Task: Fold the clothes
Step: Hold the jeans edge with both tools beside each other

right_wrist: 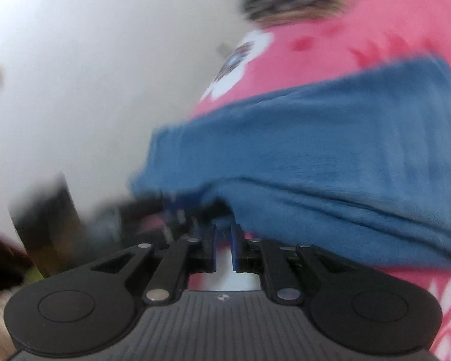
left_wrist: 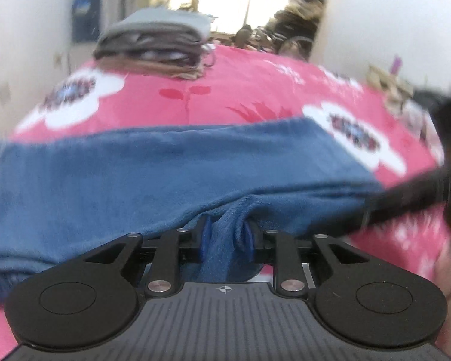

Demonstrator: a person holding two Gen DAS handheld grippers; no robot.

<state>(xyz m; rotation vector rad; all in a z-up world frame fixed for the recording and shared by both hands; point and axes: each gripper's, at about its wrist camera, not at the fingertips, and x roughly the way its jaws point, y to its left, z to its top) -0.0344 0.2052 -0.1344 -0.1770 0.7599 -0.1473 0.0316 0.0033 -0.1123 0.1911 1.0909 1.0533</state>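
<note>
1. A blue garment (left_wrist: 171,162) lies folded in a long band across a pink bedspread (left_wrist: 240,90) printed with white flowers; its near edge is gathered up toward both grippers.
2. The left gripper (left_wrist: 225,237) has a bunched fold of the blue cloth between its two blue pads (left_wrist: 206,234). The jaws stand a little apart, with the cloth filling the gap and pressed by both pads.
3. In the left wrist view, the right gripper shows as a dark, blurred bar (left_wrist: 412,198) coming in from the right edge and meeting the garment's near right corner.
4. In its own view, the right gripper (right_wrist: 224,234) has its jaws nearly closed. The tips reach under the garment's (right_wrist: 315,150) near edge and seem to pinch a thin hem there, though blur and shadow hide the exact contact.
5. A stack of folded grey and brown clothes (left_wrist: 153,45) sits at the far end of the bed, well apart from the blue garment.
6. White walls (left_wrist: 24,30) flank the bed, and a bright window (left_wrist: 225,3) stands beyond it.
</note>
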